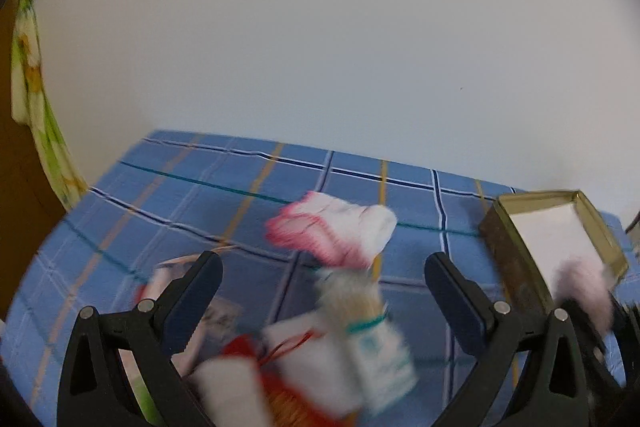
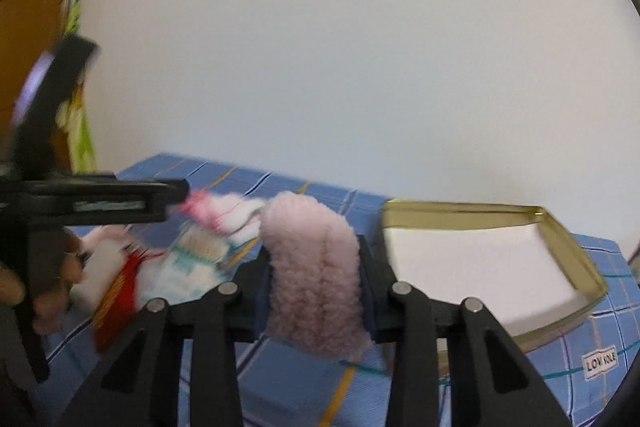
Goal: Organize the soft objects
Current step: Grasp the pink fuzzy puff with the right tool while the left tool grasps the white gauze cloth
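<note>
Two tools show: the right tool [image 2: 316,267] squeezes a fluffy pale-pink fleece piece [image 2: 312,267]; the left tool [image 1: 324,279] gapes empty above blurred white, red and teal socks [image 1: 320,355]. At two o'clock, a gold-rimmed tin tray [image 2: 560,227] sits on blue plaid cloth [image 1: 160,195].

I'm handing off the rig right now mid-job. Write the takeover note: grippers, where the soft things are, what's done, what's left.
Right gripper: shut on the pink fluffy piece, held above the blue checked cloth, just left of the gold tray.
Left gripper: open, empty, over the pile.
Pile, on the cloth left of the tray: pink-and-white sock, teal-and-white sock, red-and-white items. View blurred; exact count unclear.
Done: only the fluffy piece is picked up; the tray's visible floor is bare.
Left: probably place the fluffy piece in the tray, then the pile.
</note>
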### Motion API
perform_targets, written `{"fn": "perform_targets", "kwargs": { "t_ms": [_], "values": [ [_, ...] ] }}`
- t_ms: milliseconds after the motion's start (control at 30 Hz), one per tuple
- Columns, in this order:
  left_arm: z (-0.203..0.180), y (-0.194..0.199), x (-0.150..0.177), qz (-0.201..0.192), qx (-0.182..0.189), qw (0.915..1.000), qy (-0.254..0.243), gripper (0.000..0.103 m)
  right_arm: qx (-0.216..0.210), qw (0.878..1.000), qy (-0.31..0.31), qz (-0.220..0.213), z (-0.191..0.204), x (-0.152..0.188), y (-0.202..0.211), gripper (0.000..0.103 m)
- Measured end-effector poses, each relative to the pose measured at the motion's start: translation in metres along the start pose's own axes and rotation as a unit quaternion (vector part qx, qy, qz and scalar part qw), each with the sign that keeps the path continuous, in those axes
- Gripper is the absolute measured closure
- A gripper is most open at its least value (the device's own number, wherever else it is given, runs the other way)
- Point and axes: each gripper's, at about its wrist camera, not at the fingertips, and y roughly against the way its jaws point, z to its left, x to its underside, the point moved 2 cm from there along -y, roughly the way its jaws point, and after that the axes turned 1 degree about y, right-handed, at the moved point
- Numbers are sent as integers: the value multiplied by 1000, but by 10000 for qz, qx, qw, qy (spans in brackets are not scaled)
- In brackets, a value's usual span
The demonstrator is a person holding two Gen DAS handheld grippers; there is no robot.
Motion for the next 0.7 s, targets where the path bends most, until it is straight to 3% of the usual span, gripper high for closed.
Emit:
{"fn": "perform_targets", "kwargs": {
  "t_ms": [133, 233, 367, 467, 533, 600, 667, 700],
  "values": [
    [-14, -39, -12, 305, -173, 9993, 93, 1, 484, 9984, -107, -267, -20, -5, 10, 65],
    [-20, -71, -18, 797, -140, 9964, 249, 1, 808, 9960, -32, -373, -24, -7, 14, 63],
    [-20, -109, -18, 1423, -436, 9876, 499, 1, 1073, 9935, 51, -367, -32, -7, 17, 61],
    [-26, -130, -13, 1804, -689, 9804, 378, 1, 1083, 9937, -51, -292, -39, -10, 10, 61],
    [-26, -136, -10, 1816, -758, 9797, 376, 5, 1119, 9933, -98, -257, -42, -12, 8, 61],
    [-28, -132, -12, 1647, -845, 9823, 301, 20, 1156, 9929, -144, -230, -44, -11, 6, 61],
    [-31, -129, -13, 1450, -881, 9854, 163, 55, 1140, 9931, -206, -182, -44, -13, 5, 61],
    [-31, -128, -14, 1417, -846, 9862, 144, 59, 1116, 9933, -249, -167, -45, -13, 5, 61]
  ]
}}
